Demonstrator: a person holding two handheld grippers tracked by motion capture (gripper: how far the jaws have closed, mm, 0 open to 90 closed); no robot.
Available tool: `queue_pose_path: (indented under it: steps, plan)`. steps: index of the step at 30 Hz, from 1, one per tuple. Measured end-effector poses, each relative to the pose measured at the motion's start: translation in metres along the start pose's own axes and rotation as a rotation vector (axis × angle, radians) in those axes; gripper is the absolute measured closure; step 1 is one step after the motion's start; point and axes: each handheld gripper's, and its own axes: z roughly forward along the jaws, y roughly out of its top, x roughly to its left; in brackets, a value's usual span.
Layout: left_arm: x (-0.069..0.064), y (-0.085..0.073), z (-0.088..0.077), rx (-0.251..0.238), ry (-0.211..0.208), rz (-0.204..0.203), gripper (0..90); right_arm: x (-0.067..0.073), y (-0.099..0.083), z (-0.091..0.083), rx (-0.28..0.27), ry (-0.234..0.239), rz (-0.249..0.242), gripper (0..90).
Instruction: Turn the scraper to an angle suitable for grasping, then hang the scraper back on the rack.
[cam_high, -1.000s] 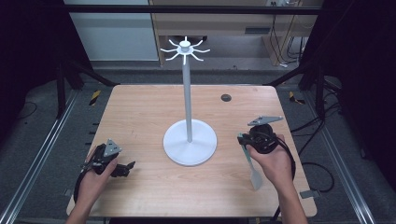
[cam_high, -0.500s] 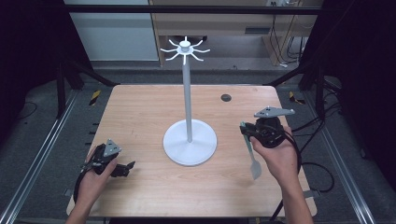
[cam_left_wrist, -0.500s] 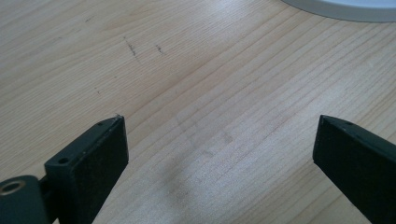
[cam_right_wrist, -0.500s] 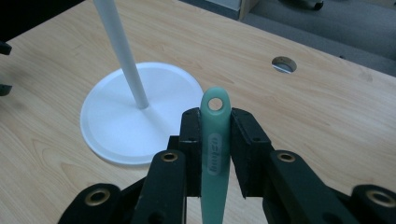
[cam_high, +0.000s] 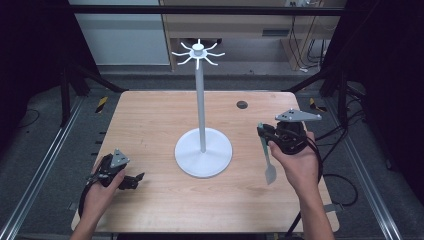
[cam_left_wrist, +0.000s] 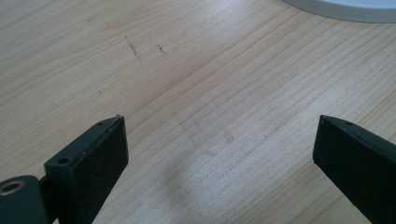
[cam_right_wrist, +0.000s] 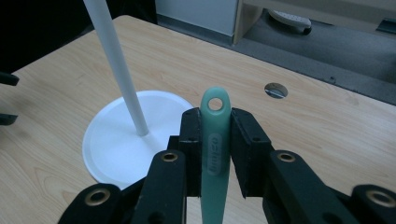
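The right gripper view shows the right claw (cam_right_wrist: 215, 140) clamped on a pale green utensil (cam_right_wrist: 215, 154), its holed handle end poking just past the jaw tips toward the white stand (cam_right_wrist: 122, 140); its embossed lettering is too blurred to read. From the high view the utensil (cam_high: 267, 155) hangs below that claw, long axis near vertical, its broad end hard to identify. The left claw (cam_left_wrist: 219, 154) gapes wide above bare worktop (cam_left_wrist: 196, 74), the stand's base cut off ahead.
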Motion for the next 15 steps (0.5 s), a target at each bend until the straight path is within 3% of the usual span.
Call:
queue_pose_path:
  steps: [8,15]
  plan:
    - [0.0,0.0,0.0,-0.004,0.0,-0.004,3.1,0.004,0.011,-0.006,-0.066,0.023,0.004,75.3]
    - [-0.001,0.0,0.0,0.001,-0.002,0.001,3.1,0.01,0.026,-0.004,-0.089,0.035,-0.01,75.3]
